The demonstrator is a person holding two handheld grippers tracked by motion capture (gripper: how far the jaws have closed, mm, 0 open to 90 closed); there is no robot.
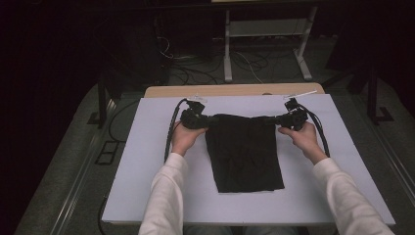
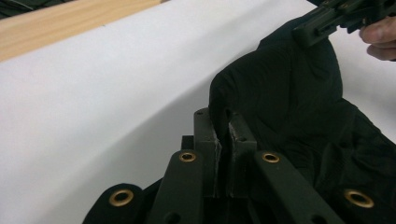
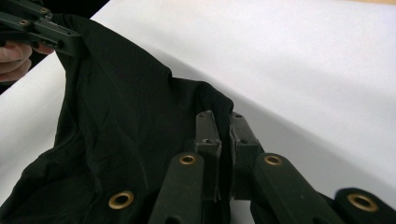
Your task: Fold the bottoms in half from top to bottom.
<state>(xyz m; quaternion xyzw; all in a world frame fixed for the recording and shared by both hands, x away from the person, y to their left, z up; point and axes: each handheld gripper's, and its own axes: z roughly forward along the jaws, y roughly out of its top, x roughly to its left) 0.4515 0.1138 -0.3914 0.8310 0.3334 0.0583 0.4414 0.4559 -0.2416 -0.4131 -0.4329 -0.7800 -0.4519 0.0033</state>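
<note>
Black cloth (image 1: 243,154) lies in the middle of a white board (image 1: 147,161), and it looks like a folded piece of clothing. It is very dark, almost like ink, so its folds are hard to see from above. Its shape is close to a tall box, a bit wider at the top than at the bottom. The bottom part lies flat on the board. The top edge is pulled out straight between the two tongs and is lifted a little.

Up close, in the left gripper view, the cloth (image 2: 289,93) is soft and a bit crinkly, with a rounded bump where it is pinched. In the right gripper view, the cloth (image 3: 121,121) has a fine woven look and hangs down in loose folds.

At the top left corner, the left gripper (image 1: 205,119) is closed tight on the cloth. Its two black jaws squeeze a small bit of the edge. At the top right corner, the right gripper (image 1: 278,119) is closed on the cloth too, in the same way. A hand holds each one, and white sleeves (image 1: 164,196) come in from the bottom.

Under the white board sits a wooden table (image 1: 230,90), and its far edge peeks out behind the board.
</note>
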